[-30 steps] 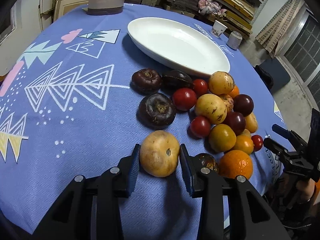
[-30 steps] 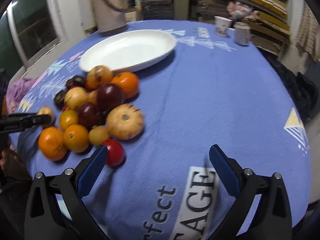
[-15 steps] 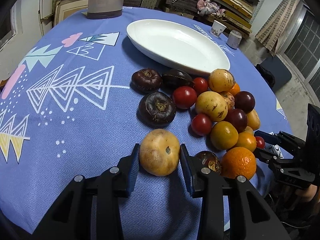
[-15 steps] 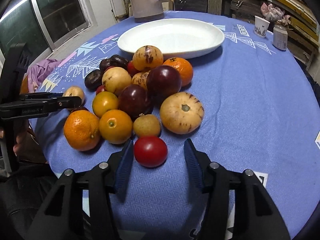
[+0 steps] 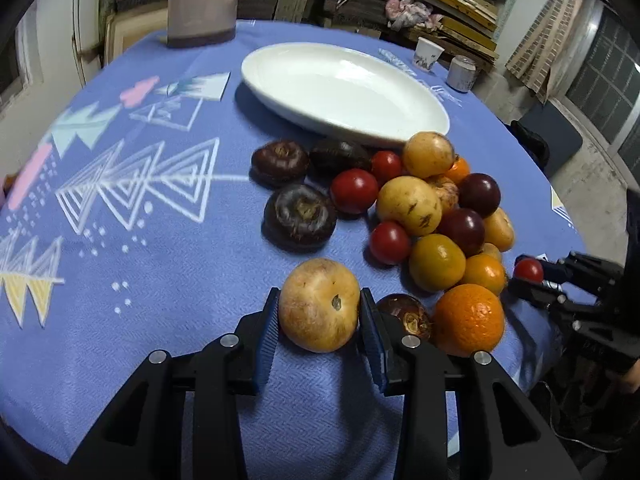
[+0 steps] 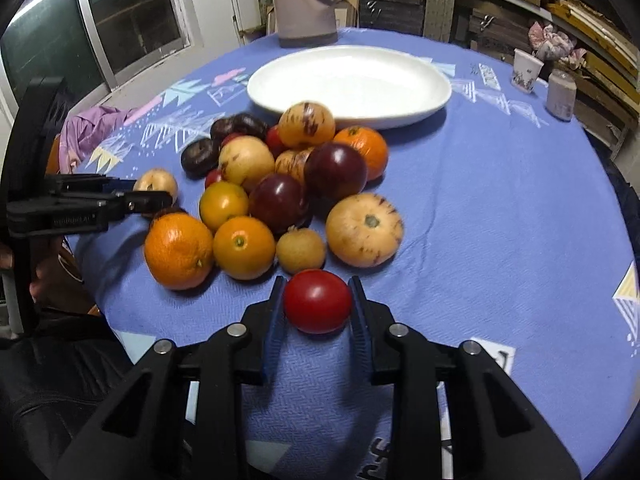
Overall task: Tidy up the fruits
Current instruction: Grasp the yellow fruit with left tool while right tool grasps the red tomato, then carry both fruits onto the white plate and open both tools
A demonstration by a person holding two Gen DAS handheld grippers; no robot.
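My left gripper (image 5: 319, 312) is shut on a tan round fruit (image 5: 319, 305) at the near edge of the fruit pile; it also shows in the right wrist view (image 6: 156, 185). My right gripper (image 6: 317, 304) is shut on a red tomato (image 6: 317, 301), which also shows in the left wrist view (image 5: 528, 269). A pile of oranges (image 6: 178, 250), dark plums (image 6: 336, 170), yellow fruits and dark brown fruits (image 5: 299, 216) lies on the blue tablecloth. An empty white oval plate (image 5: 340, 88) sits just behind the pile.
A tall beige jug (image 5: 200, 4) stands at the far edge. A small cup (image 6: 526, 70) and a jar (image 6: 561, 95) stand at the far right. A purple cloth (image 6: 92, 128) hangs at the table's left edge. Shelves of wood fill the background.
My right gripper swung toward the pile and closed on the red tomato. My left gripper has stayed shut on the tan fruit and lifted slightly.
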